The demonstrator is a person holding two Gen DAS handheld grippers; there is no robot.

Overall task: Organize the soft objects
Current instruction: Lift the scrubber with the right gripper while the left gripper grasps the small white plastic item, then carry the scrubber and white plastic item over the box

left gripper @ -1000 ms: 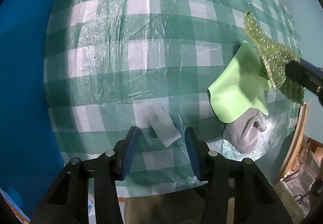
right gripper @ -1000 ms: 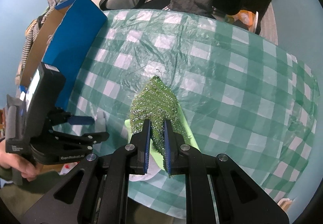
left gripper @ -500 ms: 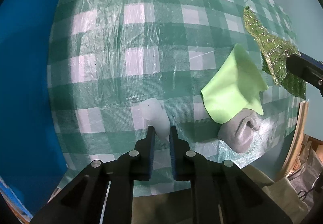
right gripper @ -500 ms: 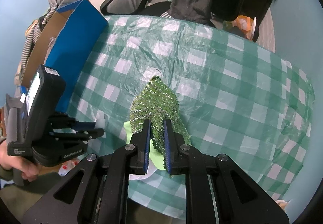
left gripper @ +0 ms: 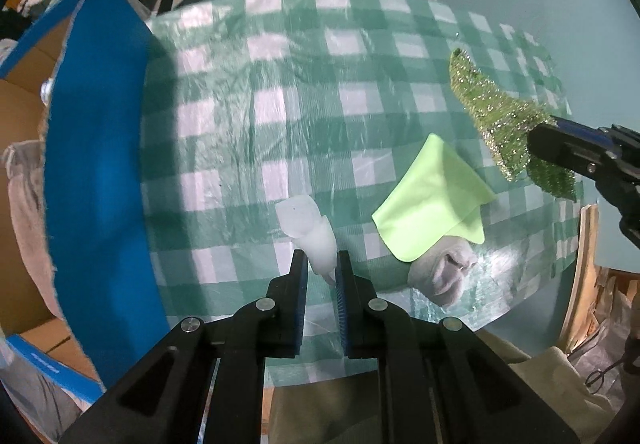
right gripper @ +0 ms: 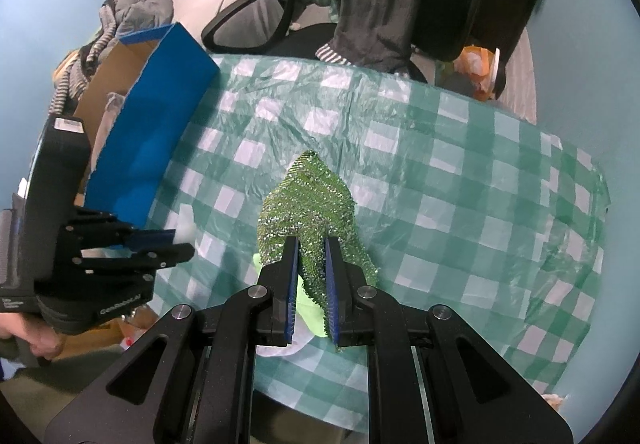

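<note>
A small white translucent soft piece [left gripper: 308,228] hangs pinched above the checked cloth, a sparkly green sequin fabric [right gripper: 310,211] is held up too, while a lime-green cloth [left gripper: 430,211] drapes over a grey plush lump [left gripper: 444,276].

Box [left gripper: 96,171] left of tablecloth [left gripper: 320,83]; cloths [left gripper: 432,203] right.

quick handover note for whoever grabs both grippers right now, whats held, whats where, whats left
Left gripper: shut on the small white translucent soft piece.
Right gripper: shut on the glittery green sequin cloth.
On the green checked tablecloth: lime-green smooth cloth overlapping a grey plush lump.
Open blue-sided cardboard box stands at the table's left.
Done: both pieces gripped.
Left: stow these, probably in the box, then the other two.
</note>
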